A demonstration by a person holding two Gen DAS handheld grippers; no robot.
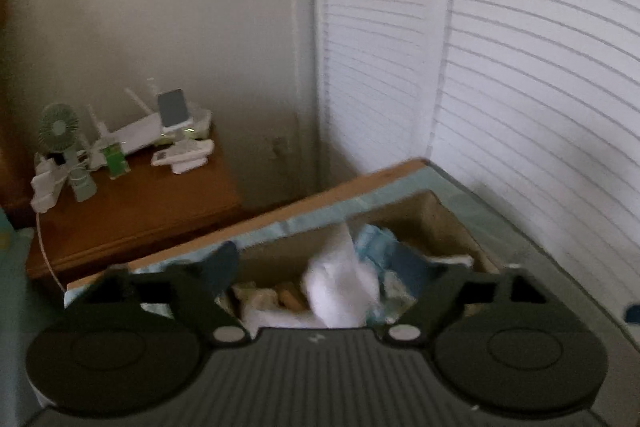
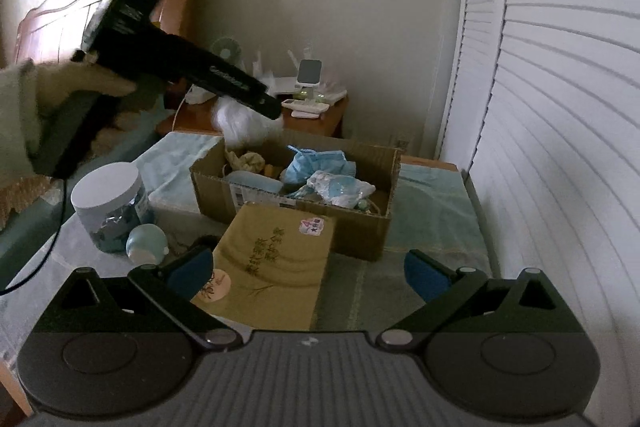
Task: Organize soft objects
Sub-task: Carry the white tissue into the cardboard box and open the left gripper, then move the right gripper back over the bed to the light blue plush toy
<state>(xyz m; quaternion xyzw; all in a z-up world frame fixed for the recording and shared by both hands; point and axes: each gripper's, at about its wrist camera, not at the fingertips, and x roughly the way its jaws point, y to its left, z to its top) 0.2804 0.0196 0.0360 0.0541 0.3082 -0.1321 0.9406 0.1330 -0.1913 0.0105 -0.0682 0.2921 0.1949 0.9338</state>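
Left claw [image 1: 326, 259] is spread wide over the cardboard box [image 2: 360, 227], white fluffy thing [image 1: 340, 291] between its fingers, untouched. Right claw [image 2: 308, 267] hangs released nearer, above the yellow box [image 2: 272, 267].

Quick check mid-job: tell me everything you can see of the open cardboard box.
The cardboard box is plain brown corrugated card, open-topped, with a printed label on its near wall. It sits upright on the pale green cloth, a yellow flat box leaning on its front. Inside lie a blue crumpled mask, a clear plastic bag and beige fabric. A white fluffy item is at its far rim, under the left gripper.
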